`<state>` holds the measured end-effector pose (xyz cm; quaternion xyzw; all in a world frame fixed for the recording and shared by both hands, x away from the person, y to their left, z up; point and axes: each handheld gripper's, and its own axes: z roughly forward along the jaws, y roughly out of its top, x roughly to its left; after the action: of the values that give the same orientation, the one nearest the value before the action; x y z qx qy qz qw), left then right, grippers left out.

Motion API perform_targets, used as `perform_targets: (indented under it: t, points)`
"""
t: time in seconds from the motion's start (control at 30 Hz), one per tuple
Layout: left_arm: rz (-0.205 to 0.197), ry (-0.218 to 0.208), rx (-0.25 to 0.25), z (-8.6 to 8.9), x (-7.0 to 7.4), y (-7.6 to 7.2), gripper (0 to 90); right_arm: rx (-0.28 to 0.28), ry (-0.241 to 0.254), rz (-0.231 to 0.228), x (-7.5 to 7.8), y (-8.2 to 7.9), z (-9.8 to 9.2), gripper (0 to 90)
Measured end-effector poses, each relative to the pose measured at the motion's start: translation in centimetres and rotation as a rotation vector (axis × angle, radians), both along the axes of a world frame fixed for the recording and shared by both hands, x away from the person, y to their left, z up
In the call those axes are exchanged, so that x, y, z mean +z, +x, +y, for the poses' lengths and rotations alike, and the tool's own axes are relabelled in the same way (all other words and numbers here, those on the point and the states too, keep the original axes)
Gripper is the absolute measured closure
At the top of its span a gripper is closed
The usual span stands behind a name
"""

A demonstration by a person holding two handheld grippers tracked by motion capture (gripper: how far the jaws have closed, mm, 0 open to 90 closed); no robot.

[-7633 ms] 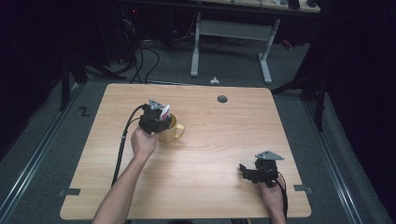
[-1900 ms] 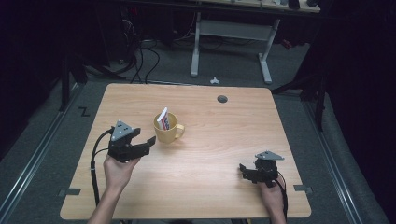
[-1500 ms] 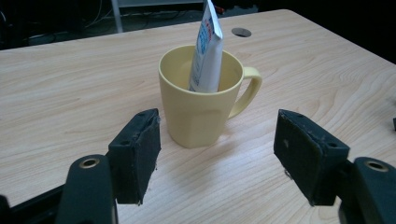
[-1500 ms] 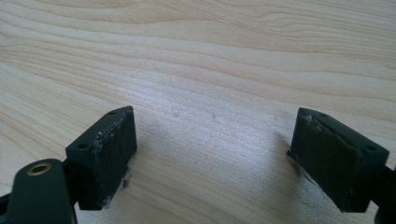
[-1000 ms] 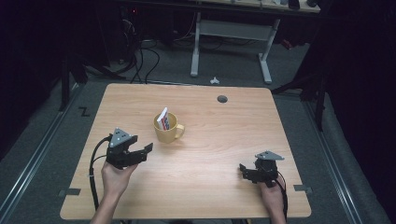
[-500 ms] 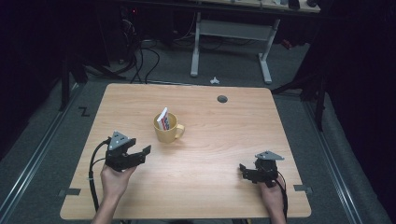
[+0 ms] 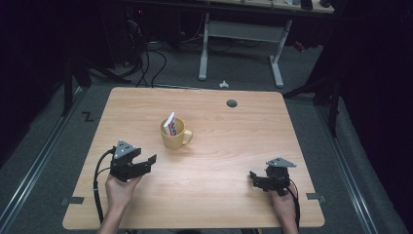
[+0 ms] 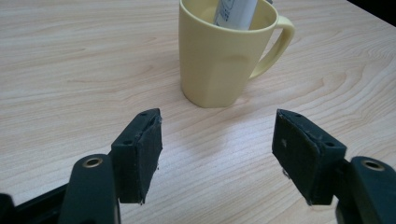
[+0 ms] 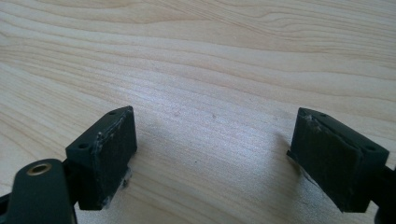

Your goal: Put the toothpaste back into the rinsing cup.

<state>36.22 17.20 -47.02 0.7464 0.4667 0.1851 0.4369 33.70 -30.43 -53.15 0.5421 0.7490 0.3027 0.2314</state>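
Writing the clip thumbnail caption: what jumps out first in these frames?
The yellow mug stands near the middle of the wooden table, handle to the right in the high view, with a white, red and blue packet upright inside it. The left gripper sits at the near left, jaws open and aimed at the mug but apart from it. The right gripper rests at the near right, jaws open over bare wood.
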Motion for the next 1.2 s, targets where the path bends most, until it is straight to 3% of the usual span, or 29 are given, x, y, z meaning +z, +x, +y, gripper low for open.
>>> perform_targets:
  t: [0.87, 1.2]
  points:
    - [0.057, 0.031, 0.011, -0.6, -2.6, 0.6, 34.1, -0.001, 0.0, 0.001, 0.0, 0.0, 0.0, 14.4]
    - [0.058, 0.053, 0.017, -1.0, -3.7, 0.8, 34.2, -0.001, 0.0, 0.001, 0.0, 0.0, 0.0, 14.4]
